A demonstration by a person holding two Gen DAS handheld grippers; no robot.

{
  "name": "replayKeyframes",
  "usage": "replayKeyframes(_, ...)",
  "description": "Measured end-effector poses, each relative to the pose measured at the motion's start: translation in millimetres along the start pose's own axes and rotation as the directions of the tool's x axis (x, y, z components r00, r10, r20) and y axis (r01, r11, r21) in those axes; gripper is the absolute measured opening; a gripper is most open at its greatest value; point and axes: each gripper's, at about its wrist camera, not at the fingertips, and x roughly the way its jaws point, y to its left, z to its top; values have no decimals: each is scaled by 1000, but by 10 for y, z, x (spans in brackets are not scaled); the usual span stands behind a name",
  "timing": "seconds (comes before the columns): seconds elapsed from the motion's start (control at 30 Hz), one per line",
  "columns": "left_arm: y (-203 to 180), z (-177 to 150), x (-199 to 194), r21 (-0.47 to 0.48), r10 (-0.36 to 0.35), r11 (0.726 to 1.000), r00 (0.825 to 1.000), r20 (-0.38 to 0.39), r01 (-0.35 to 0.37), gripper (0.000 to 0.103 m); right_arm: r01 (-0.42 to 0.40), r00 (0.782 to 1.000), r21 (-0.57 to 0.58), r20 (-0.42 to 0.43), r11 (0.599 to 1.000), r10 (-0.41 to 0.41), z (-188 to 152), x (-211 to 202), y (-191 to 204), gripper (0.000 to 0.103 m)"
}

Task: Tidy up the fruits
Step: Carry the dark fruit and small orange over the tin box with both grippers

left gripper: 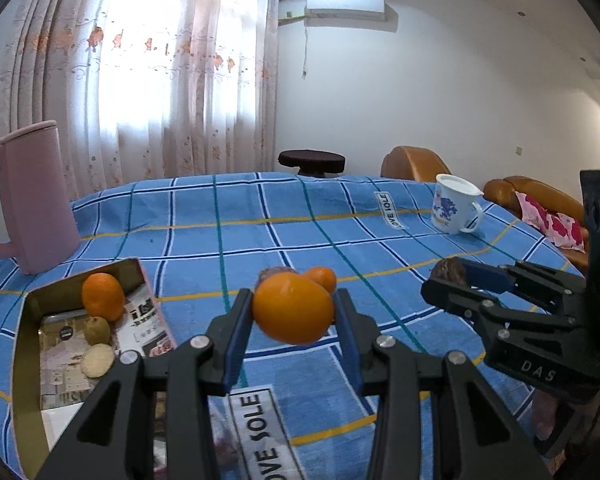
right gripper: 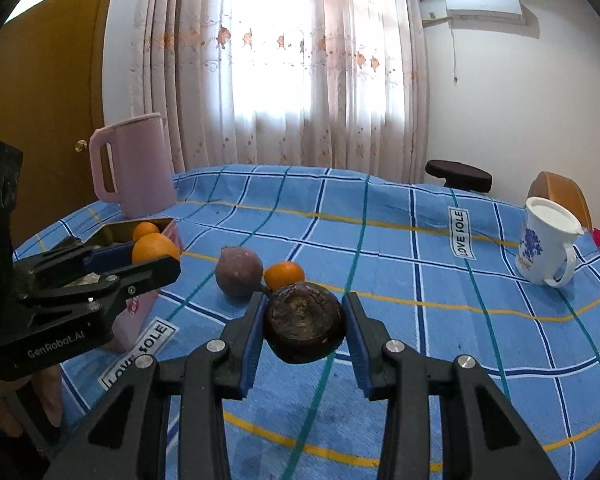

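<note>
My left gripper [left gripper: 294, 310] is shut on an orange [left gripper: 292, 307], held above the blue checked tablecloth [left gripper: 260, 220]. To its left lies an open cardboard box [left gripper: 28, 344] holding another orange [left gripper: 103, 296], a kiwi [left gripper: 97, 331] and a pale fruit [left gripper: 98, 360]. My right gripper [right gripper: 305, 322] is shut on a dark brown passion fruit [right gripper: 305, 322], also lifted off the cloth. On the cloth beyond it rest a purple passion fruit [right gripper: 239, 274] and a small orange [right gripper: 285, 275]. Each gripper shows in the other's view, the right gripper [left gripper: 446, 280] and the left gripper [right gripper: 156, 258], both with their fruit.
A pink jug [right gripper: 134, 164] stands at the back left near the box. A white flowered mug [right gripper: 548, 246] stands at the right of the table. Behind the table are a dark stool [right gripper: 458, 176], a brown sofa [left gripper: 540, 196] and curtains.
</note>
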Motion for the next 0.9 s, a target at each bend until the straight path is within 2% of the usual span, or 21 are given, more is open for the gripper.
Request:
replayKeyframes(0.43,473,59,-272,-49,90,995,996,28,-89,42,-95,995,-76,20,993,97,286,135,532,40)
replayKeyframes(0.9,1052,-17,-420,-117,167,979,986,-2,-166,42,-198,980,-162,-8,967,199,474,353,1196,40)
